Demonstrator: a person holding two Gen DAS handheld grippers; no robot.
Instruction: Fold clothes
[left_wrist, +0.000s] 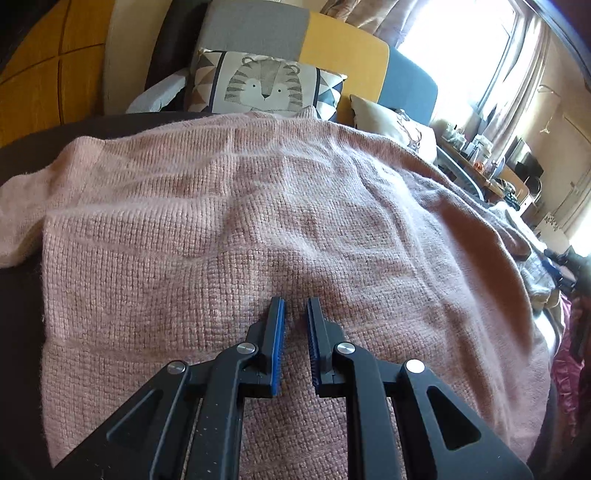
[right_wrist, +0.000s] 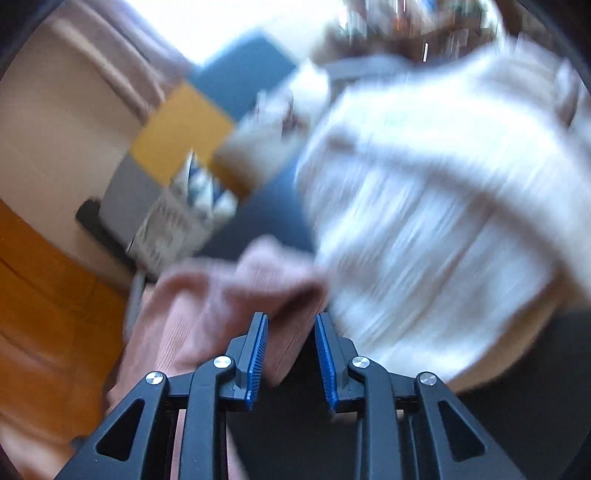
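- Left gripper (left_wrist: 295, 306) hovers over the pink knit sweater (left_wrist: 236, 221), jaws slightly apart, holding nothing.
- Right gripper (right_wrist: 291, 323), jaws parted and gripping nothing, sits at the sweater's blurred sleeve (right_wrist: 236, 295).
- Tiger pillow (left_wrist: 264, 83) lies beyond the sweater.

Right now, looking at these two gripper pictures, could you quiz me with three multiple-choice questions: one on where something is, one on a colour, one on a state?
1. Where is the tiger cushion?
A. Beyond the far edge of the sweater
B. Under the left gripper
C. On the floor

2. What colour is the sweater spread in the left view?
A. Green
B. Pink
C. Black

3. How does the left gripper stand?
A. Clamped on the cushion
B. Out of view
C. Slightly open over the sweater, nothing between its fingers

Answers:
1 A, the cushion stands upright past the sweater's far edge.
2 B, the knit is plainly pink.
3 C, a narrow gap shows between the blue pads, with only knit seen through it.

The right gripper is open too; its picture is blurred.
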